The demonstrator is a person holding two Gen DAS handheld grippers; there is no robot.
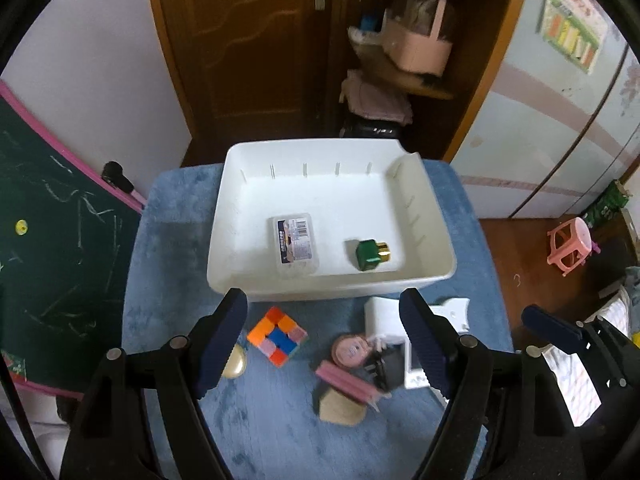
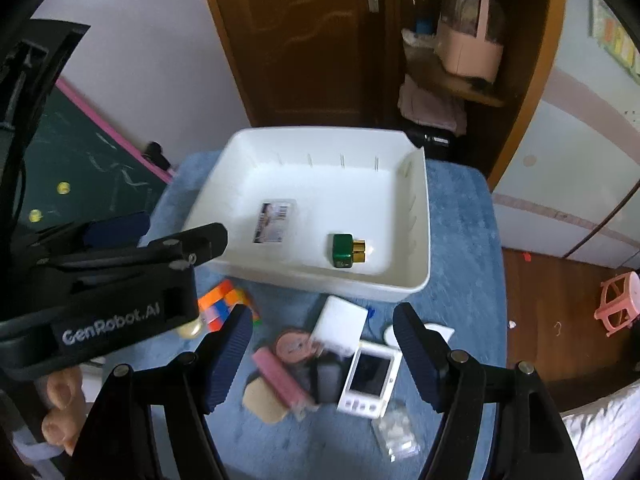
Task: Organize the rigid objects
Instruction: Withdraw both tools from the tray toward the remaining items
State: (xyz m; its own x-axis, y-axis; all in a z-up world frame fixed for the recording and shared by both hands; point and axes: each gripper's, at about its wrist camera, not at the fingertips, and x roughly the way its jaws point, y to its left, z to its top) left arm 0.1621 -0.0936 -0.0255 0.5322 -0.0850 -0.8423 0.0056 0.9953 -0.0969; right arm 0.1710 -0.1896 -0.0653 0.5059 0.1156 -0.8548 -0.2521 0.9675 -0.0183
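A white bin stands on a blue-covered table. It holds a clear plastic case and a green bottle with a gold cap. In front of it lie a colourful cube, a pink bar, a round pink item, a white box and a white handheld device. My left gripper is open and empty above the cube and clutter. My right gripper is open and empty above the clutter.
A beige pad, a black item and a clear packet also lie on the table. A green chalkboard stands at the left. A brown door and shelves are behind. A pink stool is on the floor at the right.
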